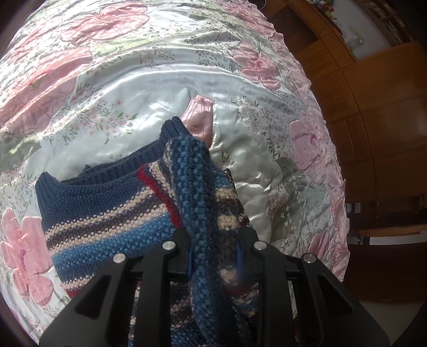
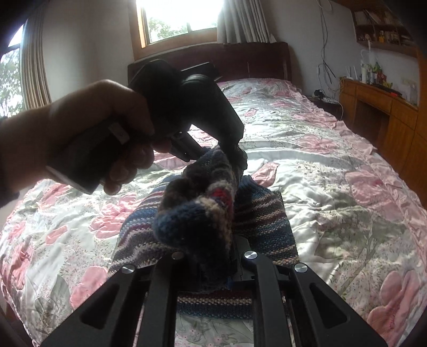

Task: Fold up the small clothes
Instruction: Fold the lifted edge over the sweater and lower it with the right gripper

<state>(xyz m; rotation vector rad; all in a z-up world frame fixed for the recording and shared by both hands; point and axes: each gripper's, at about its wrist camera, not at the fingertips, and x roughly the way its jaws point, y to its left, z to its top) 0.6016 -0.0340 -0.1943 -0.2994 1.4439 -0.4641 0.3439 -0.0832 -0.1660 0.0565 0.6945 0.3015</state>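
Observation:
A small striped knitted sweater (image 1: pixel 106 221) in blue, navy, beige and red lies on the floral bedspread (image 1: pixel 133 88). One edge of it is lifted off the bed. My left gripper (image 1: pixel 213 256) is shut on a bunched fold of that edge, which hides the fingertips. My right gripper (image 2: pixel 210 267) is shut on the other end of the same raised fold. In the right wrist view the sweater (image 2: pixel 264 213) lies flat below, and the left gripper (image 2: pixel 234 157), held by a hand (image 2: pixel 88 133), pinches the fold from above.
The bed's ruffled pink edge (image 1: pixel 339 186) runs along the right, with wooden cabinets (image 1: pixel 373 112) beyond. A dark headboard (image 2: pixel 253 64) and a window (image 2: pixel 181 18) stand at the far end. A wooden desk (image 2: pixel 379 112) sits to the right of the bed.

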